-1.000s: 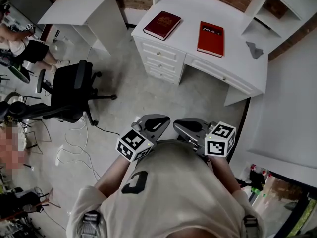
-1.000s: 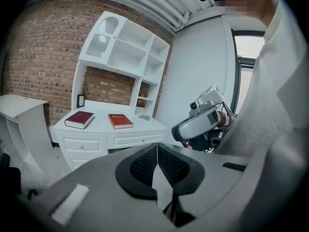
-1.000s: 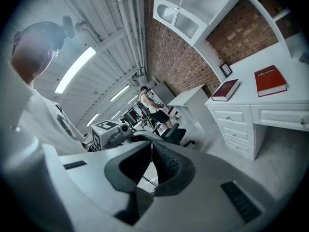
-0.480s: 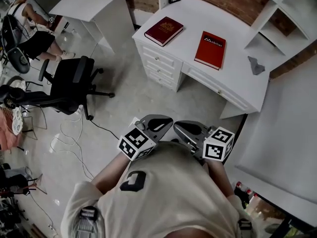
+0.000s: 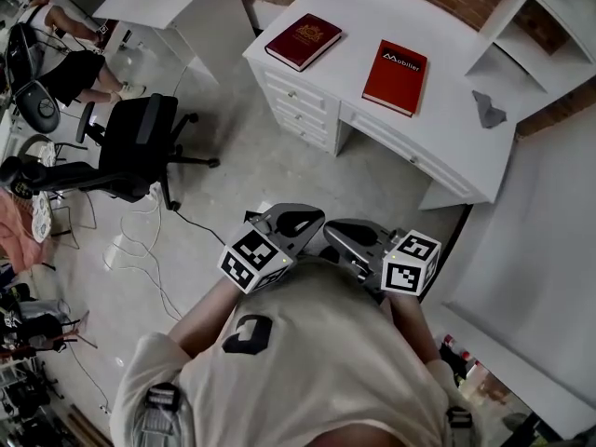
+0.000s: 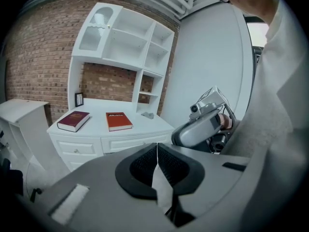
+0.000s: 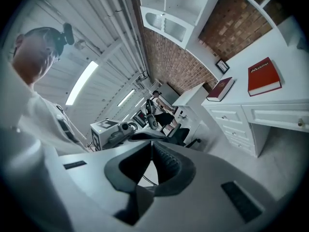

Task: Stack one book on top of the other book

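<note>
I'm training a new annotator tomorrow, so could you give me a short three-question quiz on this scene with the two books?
1. True or false: the dark red book lies on top of the bright red book.
2. What do both books rest on? A) the black office chair B) the white desk C) the floor
3. Fill in: the jaws of the left gripper are ____.

Key: 1 false, the books lie apart, side by side. 2 B. 3 shut, with nothing between them.
</note>
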{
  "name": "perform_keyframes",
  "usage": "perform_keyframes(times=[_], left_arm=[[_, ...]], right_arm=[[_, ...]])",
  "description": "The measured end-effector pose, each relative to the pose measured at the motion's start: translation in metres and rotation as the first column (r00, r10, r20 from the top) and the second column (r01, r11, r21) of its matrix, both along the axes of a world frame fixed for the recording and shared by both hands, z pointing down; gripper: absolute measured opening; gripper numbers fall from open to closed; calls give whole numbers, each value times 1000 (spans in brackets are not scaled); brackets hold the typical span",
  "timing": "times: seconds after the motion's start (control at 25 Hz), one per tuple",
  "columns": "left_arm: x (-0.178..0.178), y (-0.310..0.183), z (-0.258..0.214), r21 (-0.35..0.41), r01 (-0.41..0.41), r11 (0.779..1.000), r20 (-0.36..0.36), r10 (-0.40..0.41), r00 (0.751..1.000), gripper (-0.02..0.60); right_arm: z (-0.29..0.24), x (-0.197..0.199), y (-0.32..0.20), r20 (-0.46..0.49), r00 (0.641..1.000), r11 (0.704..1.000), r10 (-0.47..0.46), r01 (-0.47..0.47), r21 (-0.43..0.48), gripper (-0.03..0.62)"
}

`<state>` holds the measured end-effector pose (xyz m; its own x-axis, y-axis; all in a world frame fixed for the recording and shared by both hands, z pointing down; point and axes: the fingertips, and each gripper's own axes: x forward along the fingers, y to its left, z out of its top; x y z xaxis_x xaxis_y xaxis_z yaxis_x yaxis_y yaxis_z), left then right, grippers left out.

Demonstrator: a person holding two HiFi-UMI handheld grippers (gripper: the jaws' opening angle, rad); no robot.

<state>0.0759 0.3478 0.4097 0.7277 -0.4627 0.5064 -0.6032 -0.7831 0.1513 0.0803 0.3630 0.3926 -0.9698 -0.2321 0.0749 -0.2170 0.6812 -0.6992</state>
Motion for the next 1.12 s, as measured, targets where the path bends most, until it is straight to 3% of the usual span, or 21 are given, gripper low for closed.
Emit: perform_keyframes(times=[0.52, 0.76, 1.12], left_arm=[[-54, -71, -4, 27, -10, 1000, -26, 11, 1000, 6], [-94, -116, -11, 26, 21, 999, -72, -19, 997, 6], [-127, -144, -6, -7, -9, 1000, -128, 8, 992, 6]], right_arm=[[7, -28, -68, -122, 986, 993, 111, -115, -21, 12], [8, -56, -98, -206, 971, 992, 119, -124, -12, 12], [11, -82, -129, -296, 940, 981, 171, -191, -41, 12]])
